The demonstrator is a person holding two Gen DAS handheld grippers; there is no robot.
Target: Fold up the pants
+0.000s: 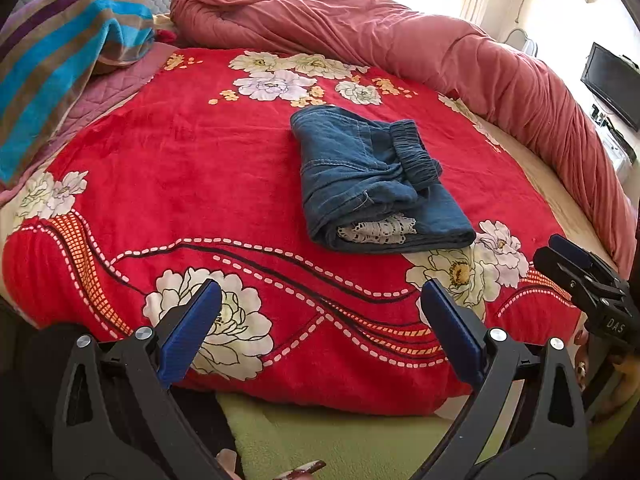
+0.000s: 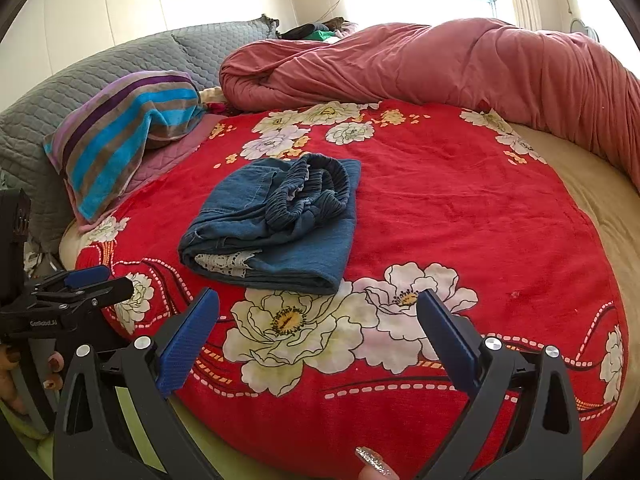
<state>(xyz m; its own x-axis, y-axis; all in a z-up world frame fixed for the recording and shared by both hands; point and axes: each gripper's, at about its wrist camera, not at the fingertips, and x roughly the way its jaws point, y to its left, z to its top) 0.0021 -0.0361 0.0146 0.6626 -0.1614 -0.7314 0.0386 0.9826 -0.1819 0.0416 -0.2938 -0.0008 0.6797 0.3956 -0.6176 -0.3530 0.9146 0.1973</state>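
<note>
The pants point(image 1: 376, 178) lie folded into a compact denim bundle on the red floral blanket point(image 1: 200, 184) that covers the bed, roughly at the middle of it and well back from the near edge where I stand. The bundle's long axis runs from the near edge toward the far edge: the bunched elastic waistband point(image 2: 312, 196) sits on top at the far end, and the end pointing at me shows the stacked layers with a strip of white lace point(image 2: 228, 262) peeking out between them. My left gripper point(image 1: 322, 332) hangs over the near edge of the bed with its blue pads spread wide, grasping nothing. My right gripper point(image 2: 318, 340) is likewise released, jaws wide apart and nothing between them — both are well apart from the pants. A rolled pink duvet point(image 2: 440, 64) lines the far edge, and a striped towel point(image 2: 120, 136) rests near the far left corner beside grey pillows point(image 2: 120, 64).
</note>
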